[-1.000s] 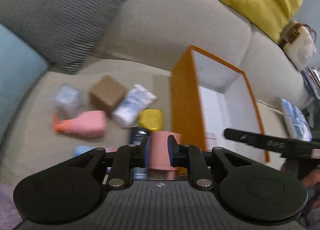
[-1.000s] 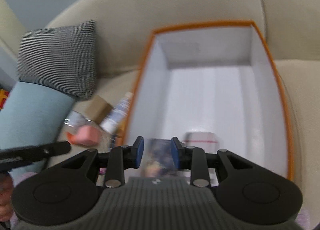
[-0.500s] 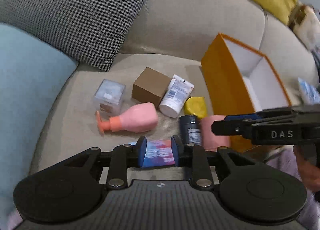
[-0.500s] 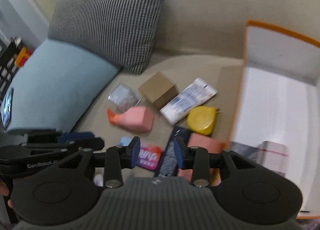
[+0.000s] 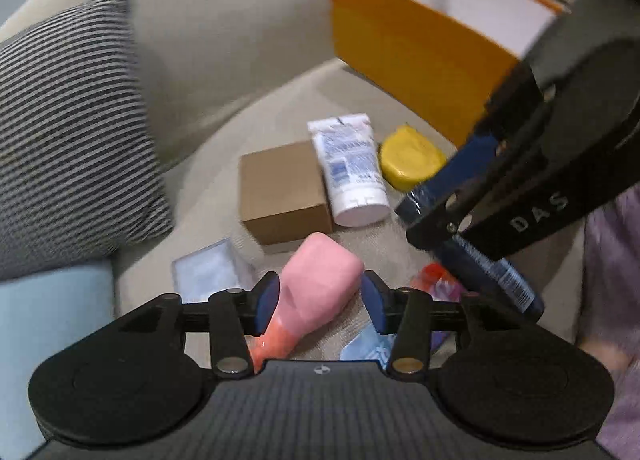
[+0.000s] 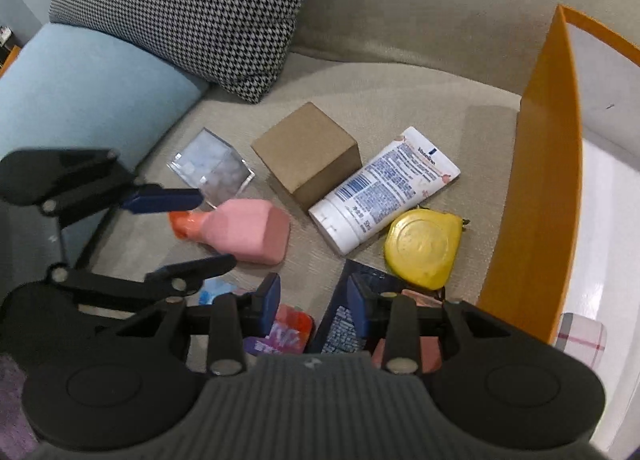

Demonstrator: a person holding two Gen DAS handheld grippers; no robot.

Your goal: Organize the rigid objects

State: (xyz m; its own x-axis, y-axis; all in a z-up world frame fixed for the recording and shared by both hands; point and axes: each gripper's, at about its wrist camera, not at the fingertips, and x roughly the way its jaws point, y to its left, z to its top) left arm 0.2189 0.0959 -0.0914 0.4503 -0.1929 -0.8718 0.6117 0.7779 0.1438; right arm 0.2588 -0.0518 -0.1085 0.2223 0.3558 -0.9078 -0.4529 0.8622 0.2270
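The pink pump bottle (image 6: 244,230) is laid flat, its long axis running 3-to-9 o'clock, orange pump toward 9. It is straddled, untouched, by the left gripper (image 6: 190,225), whose jaws have just been opening. The right gripper (image 6: 313,306) is held half open, empty.

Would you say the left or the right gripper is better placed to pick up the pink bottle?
Left. The left gripper already straddles the pink bottle with open jaws; the right gripper hangs over other items.

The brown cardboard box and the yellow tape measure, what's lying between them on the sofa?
The white lotion tube lies between the brown cardboard box and the yellow tape measure, running diagonally with its cap toward the camera. The right wrist view shows it most clearly.
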